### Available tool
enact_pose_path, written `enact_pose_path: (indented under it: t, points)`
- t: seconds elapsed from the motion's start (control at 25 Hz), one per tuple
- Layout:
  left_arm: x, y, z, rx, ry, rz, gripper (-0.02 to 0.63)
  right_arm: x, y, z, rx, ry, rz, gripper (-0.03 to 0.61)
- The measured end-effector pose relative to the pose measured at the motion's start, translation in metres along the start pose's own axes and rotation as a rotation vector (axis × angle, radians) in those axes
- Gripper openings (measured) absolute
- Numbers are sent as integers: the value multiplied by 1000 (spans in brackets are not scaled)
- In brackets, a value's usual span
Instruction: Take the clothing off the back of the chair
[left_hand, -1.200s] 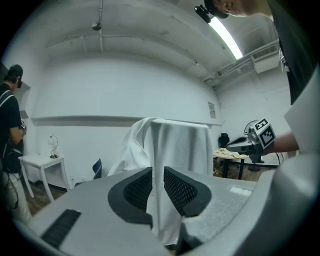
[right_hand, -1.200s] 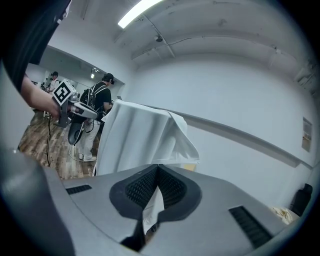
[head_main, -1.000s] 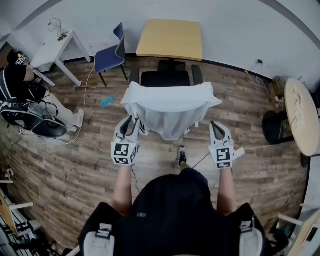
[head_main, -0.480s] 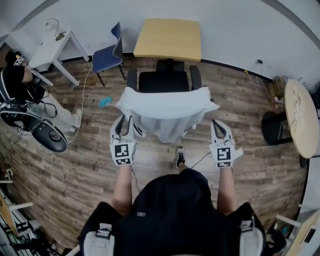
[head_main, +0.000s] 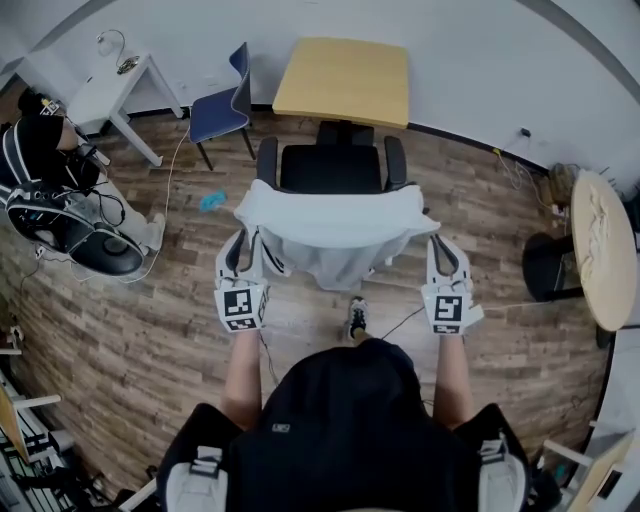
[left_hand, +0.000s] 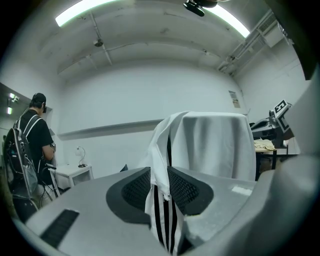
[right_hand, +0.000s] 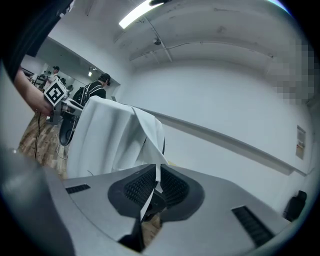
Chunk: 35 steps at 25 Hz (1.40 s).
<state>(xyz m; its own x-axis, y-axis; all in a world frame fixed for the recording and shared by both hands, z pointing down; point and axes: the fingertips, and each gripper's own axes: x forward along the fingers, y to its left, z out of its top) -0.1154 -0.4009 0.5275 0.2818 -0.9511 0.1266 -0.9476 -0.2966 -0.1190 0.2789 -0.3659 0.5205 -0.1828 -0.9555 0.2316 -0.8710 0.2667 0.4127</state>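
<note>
The shirt (head_main: 330, 225) is soft white cloth, draped in loose folds over the top edge of the chair (head_main: 330, 168) back and hanging down its near side. Narrow black stripes run along one fold. The chair is black and padded, with curved armrests.

The left gripper (head_main: 247, 258) is at the shirt's left corner. Its ribbed black pads (left_hand: 135, 187) are closing, pressed on a thick striped fold. The right gripper (head_main: 446, 256) is at the right corner. Its jaws are nearly together and beginning to open, with a thin white hem pinched between the pads.

The floor (head_main: 150, 330) is brown wood plank. Beyond the chair, a square yellow table (head_main: 343, 80) stands against the pale wall. A blue chair (head_main: 220, 112) and a white side table (head_main: 115, 85) are to its left, with a person (head_main: 40, 170) near them. A round table (head_main: 605, 250) is at the right edge.
</note>
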Motion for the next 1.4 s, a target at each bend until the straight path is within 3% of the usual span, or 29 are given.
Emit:
enact_pose_path:
  t: [0.16,0.28,0.4,0.6,0.76,0.84,1.04,1.4]
  points:
    - [9,-12,3,8,-8,-34,97,8,-10,8,-8,-35,-18,92]
    - [17,-16,5,8,-1,-52,97,17,-9,11,-21,-31,19,147]
    - [22,-16,5,4,5,-52,97,28,-4,8,-52,-21,59,159]
    - [25,-18,4,-4,5,-46,97,46,1,4,-5,-27,127,178]
    - [23,-15,5,-13,1,-38,79,54,5,9,-2,-28,159,155]
    - [23,-10,4,-22,2,-30,48,58,9,12,-23,-32,169,107]
    - [21,-5,5,-37,-12,-20,40,56,14,12,-34,-18,174,14]
    - [4,0,9,-46,-38,-20,18,39,15,10,-2,-10,138,9]
